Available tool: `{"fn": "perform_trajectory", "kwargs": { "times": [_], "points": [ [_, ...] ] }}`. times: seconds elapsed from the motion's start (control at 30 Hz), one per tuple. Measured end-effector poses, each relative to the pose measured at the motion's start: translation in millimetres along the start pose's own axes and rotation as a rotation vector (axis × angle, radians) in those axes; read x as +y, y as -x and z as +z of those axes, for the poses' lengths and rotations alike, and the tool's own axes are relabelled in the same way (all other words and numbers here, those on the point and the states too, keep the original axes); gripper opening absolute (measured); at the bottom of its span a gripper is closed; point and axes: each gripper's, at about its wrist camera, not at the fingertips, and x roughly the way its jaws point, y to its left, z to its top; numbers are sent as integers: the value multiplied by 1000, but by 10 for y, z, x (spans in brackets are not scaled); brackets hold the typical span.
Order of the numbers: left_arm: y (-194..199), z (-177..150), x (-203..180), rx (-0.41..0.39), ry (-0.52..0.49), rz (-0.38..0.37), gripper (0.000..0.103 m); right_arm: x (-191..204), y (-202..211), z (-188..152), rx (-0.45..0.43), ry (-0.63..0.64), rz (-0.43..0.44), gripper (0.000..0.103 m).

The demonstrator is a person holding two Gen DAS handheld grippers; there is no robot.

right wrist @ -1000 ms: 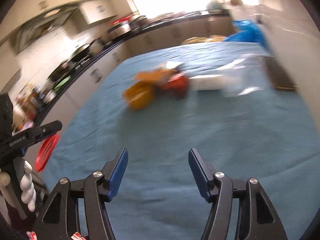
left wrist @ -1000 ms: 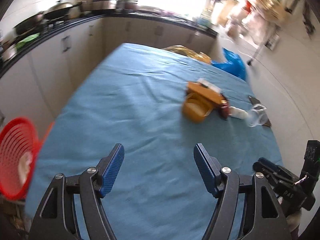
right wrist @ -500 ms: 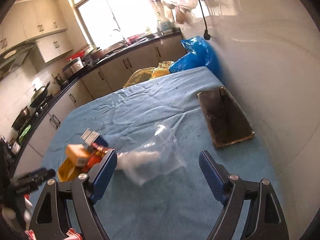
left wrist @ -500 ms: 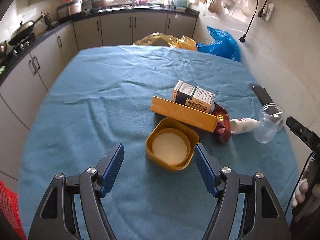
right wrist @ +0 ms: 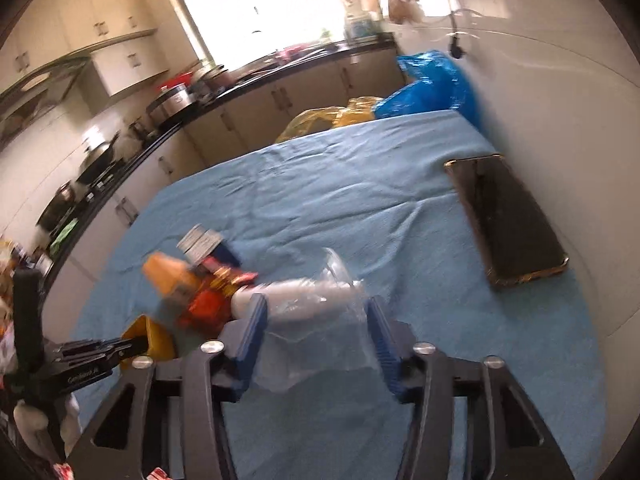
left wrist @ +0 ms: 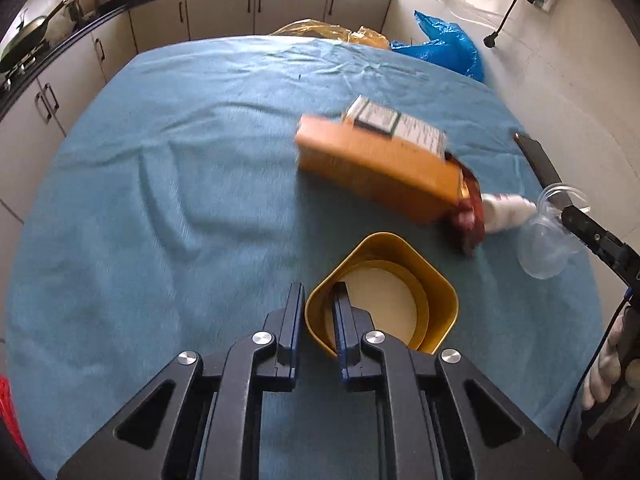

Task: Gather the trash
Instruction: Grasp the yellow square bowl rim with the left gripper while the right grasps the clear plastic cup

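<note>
Since half a second ago, the left gripper (left wrist: 316, 312) has closed from spread wide to pinching the near wall of the yellow tub (left wrist: 400, 256), one finger inside and one outside. The right gripper (right wrist: 316, 328) has narrowed around the clear plastic cup (right wrist: 320, 320); contact cannot be confirmed.

The blue tablecloth (left wrist: 180, 168) covers the table, with kitchen cabinets (left wrist: 224, 8) behind. The orange box (left wrist: 380, 168) lies beyond the tub, a dark phone (right wrist: 508, 216) beside the wall.

Both grippers point forward, low over the cloth.
</note>
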Motion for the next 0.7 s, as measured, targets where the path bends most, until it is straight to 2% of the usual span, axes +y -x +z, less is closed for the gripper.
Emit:
{"fn": "perform_trajectory", "kwargs": {
  "times": [0.07, 0.37, 0.47, 0.5, 0.53, 0.6, 0.7],
  "points": [
    [82, -119, 35, 10, 18, -12, 12, 84, 89, -103, 16, 21, 29, 40],
    [614, -966, 362, 37, 136, -46, 10, 426, 528, -645, 112, 84, 201, 40],
    [687, -1126, 443, 9, 169, -69, 11, 561, 554, -769, 137, 111, 233, 37],
    [692, -1142, 449, 0, 179, -70, 14, 620, 550, -810, 138, 130, 225, 37],
    [692, -1155, 461, -5, 188, -65, 23, 684, 547, -858, 137, 151, 205, 37],
    [707, -1173, 468, -17, 191, -75, 32, 749, 525, -913, 143, 173, 179, 47],
    [673, -1114, 359, -36, 154, -64, 44, 807, 510, -962, 140, 184, 155, 54]
  ]
}}
